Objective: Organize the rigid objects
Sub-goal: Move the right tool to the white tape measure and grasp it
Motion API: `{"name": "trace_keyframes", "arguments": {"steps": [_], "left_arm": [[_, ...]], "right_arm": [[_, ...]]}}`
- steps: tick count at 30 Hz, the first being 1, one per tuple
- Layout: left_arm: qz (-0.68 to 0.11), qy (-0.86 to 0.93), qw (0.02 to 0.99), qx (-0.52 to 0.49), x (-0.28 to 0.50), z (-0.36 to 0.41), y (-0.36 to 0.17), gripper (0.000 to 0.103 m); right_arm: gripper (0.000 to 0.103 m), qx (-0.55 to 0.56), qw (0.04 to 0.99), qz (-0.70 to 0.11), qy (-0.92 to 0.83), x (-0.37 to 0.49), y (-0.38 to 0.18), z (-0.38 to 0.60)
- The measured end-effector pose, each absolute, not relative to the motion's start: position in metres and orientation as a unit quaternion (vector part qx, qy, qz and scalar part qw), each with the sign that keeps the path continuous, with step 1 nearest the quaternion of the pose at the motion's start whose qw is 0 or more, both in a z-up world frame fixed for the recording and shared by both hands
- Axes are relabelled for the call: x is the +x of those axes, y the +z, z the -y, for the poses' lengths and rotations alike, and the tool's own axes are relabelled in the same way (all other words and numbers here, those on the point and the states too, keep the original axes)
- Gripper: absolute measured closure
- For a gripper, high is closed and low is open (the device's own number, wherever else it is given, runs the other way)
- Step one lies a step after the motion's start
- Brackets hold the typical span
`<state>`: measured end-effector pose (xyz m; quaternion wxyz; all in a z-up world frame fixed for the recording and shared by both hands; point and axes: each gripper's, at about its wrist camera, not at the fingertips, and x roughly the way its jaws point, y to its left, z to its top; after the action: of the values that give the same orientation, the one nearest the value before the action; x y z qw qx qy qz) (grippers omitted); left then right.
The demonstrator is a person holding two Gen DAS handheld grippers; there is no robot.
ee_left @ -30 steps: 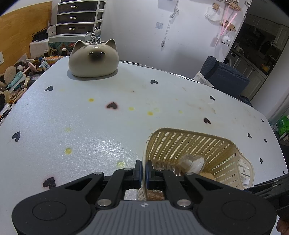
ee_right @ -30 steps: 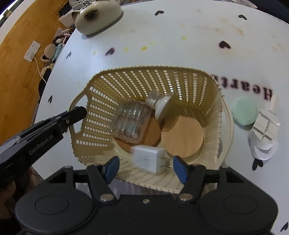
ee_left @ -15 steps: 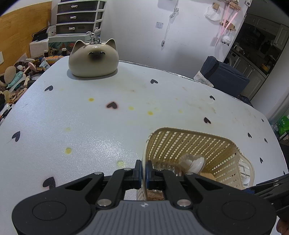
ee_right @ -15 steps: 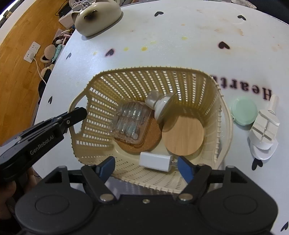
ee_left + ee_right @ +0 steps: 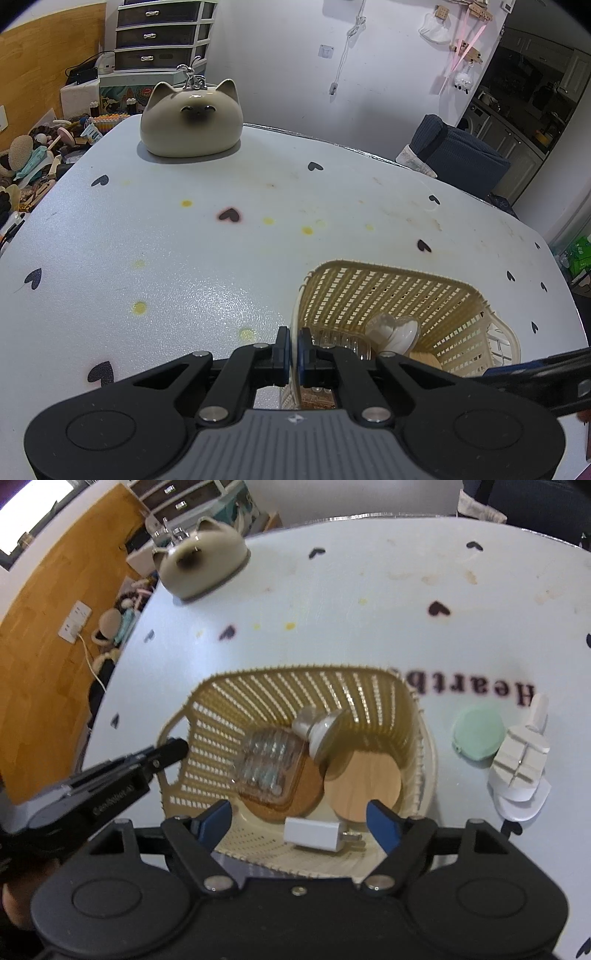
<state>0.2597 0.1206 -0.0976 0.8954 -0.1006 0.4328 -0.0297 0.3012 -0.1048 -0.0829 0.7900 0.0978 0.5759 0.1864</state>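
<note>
Cream plastic lattice basket (image 5: 221,716) on the white heart-printed surface (image 5: 369,590), already loaded: white USB charger (image 5: 314,835) against the near wall, cork coaster (image 5: 306,794) beneath a clear ridged case (image 5: 269,764), pale wooden disc (image 5: 364,775), small white bulb-like piece (image 5: 317,725). Left gripper (image 5: 293,350) with fingers pressed together on the basket's near rim, pinching the wall and steadying it. Right gripper (image 5: 297,821) above the basket's near side, blue-padded fingers (image 5: 382,819) opening, spread wide, nothing pressed between them; charger lying loose below, seemingly just released. Still outside, just right of the basket: mint-green round case (image 5: 478,733) and white slotted holder (image 5: 521,760), touching or nearly so. Cat-shaped ceramic ornament (image 5: 201,559) well apart at the far edge.

Step in hand, probably: clearing the right gripper and moving to the next piece. Best done lifting straight up until clear of the rim, avoiding a snag on the lattice; keeping the left pinch firm against sliding; approaching the mint case from above with fingers wide, away from the holder.
</note>
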Motion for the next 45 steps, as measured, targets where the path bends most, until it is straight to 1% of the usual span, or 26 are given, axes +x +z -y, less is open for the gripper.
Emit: {"name": "trace_keyframes", "arguments": {"steps": [9, 12, 15, 17, 21, 22, 24, 29, 34, 45], "left_arm": [[-0.433, -0.03, 0.895, -0.101, 0.26, -0.121, -0.098, 0.099], [-0.432, -0.03, 0.896, -0.101, 0.26, -0.121, -0.098, 0.099], [-0.432, -0.029, 0.896, -0.101, 0.26, -0.121, -0.099, 0.099], [-0.431, -0.029, 0.896, -0.102, 0.26, -0.121, -0.099, 0.099], [-0.431, -0.029, 0.896, -0.102, 0.26, -0.121, -0.099, 0.099], [-0.431, -0.029, 0.896, -0.102, 0.26, -0.121, -0.099, 0.099], [-0.431, -0.029, 0.896, -0.102, 0.26, -0.121, -0.099, 0.099], [-0.431, -0.029, 0.896, -0.102, 0.26, -0.121, -0.099, 0.099], [-0.432, -0.029, 0.896, -0.101, 0.26, -0.121, -0.098, 0.099], [-0.433, -0.028, 0.895, -0.1, 0.261, -0.121, -0.097, 0.099]], "right_arm": [[0.02, 0.131, 0.827, -0.509, 0.197, 0.299, -0.055, 0.127], [0.015, 0.142, 0.843, -0.483, 0.188, 0.3, -0.046, 0.141], [0.014, 0.161, 0.853, -0.464, 0.176, 0.303, -0.04, 0.157], [0.012, 0.176, 0.859, -0.451, 0.167, 0.304, -0.038, 0.17], [0.003, 0.196, 0.875, -0.42, 0.14, 0.303, -0.038, 0.197], [0.002, 0.197, 0.88, -0.412, 0.131, 0.303, -0.038, 0.203], [0.0, 0.198, 0.89, -0.396, 0.11, 0.302, -0.042, 0.217], [0.0, 0.188, 0.906, -0.375, 0.063, 0.297, -0.057, 0.241], [0.0, 0.163, 0.914, -0.37, 0.039, 0.288, -0.081, 0.254], [0.0, 0.066, 0.909, -0.41, 0.035, 0.273, -0.141, 0.25]]}}
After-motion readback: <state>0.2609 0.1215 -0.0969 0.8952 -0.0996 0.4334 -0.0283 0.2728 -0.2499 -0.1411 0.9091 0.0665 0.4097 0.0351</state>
